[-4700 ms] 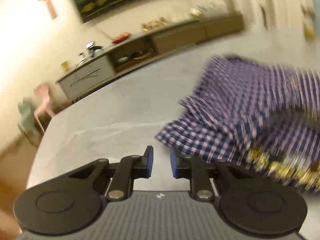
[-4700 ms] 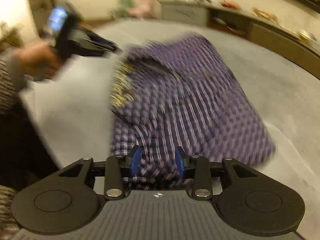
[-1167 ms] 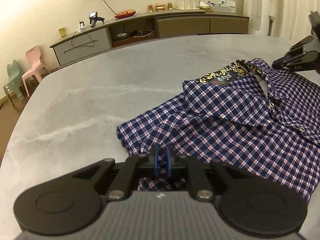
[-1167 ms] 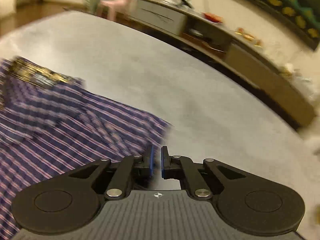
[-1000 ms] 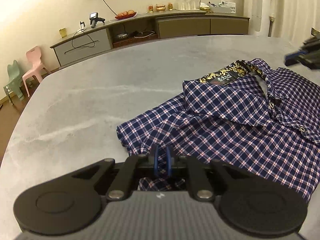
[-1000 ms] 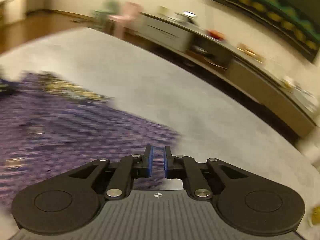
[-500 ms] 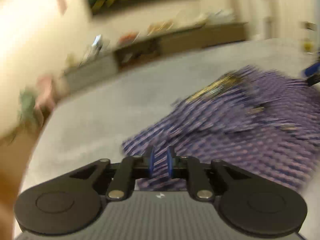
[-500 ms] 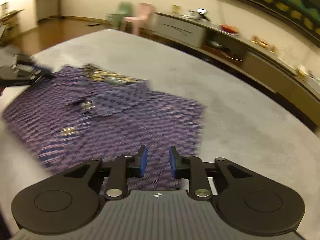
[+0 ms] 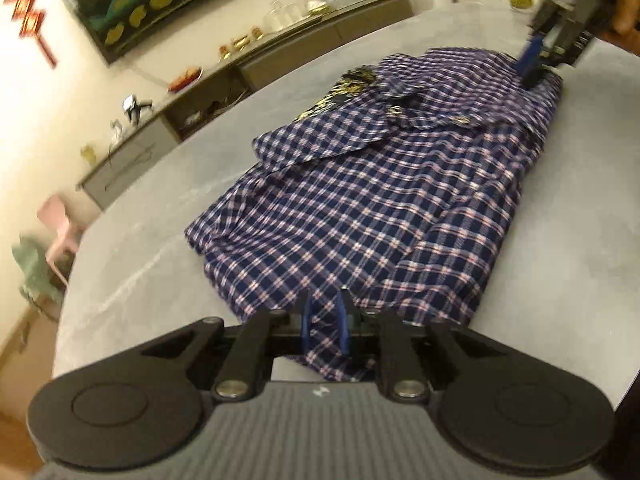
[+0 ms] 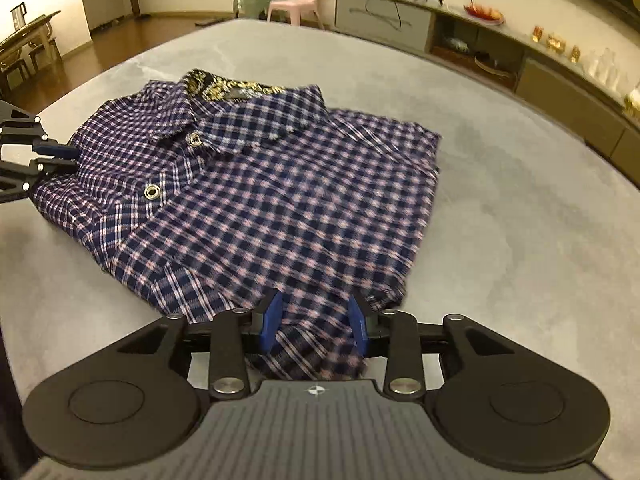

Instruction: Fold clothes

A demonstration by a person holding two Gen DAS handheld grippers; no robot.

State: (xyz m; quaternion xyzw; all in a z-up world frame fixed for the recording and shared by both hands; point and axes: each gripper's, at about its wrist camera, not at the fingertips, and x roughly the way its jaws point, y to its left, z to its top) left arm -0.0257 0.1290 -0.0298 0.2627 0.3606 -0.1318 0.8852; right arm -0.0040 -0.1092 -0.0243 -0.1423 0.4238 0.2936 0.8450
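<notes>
Shirt [image 10: 280,184]: plaid, folded, lying flat on grey table [image 10: 520,200], collar up.
L gripper [image 9: 323,322]: I see pads clamped on a shirt edge.
R gripper [image 10: 314,320]: pads spread wide, cloth between, not pinched.

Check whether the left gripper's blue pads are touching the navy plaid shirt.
Touching. The left wrist view shows the navy plaid shirt pinched between the left gripper's blue pads, no gap visible.
</notes>
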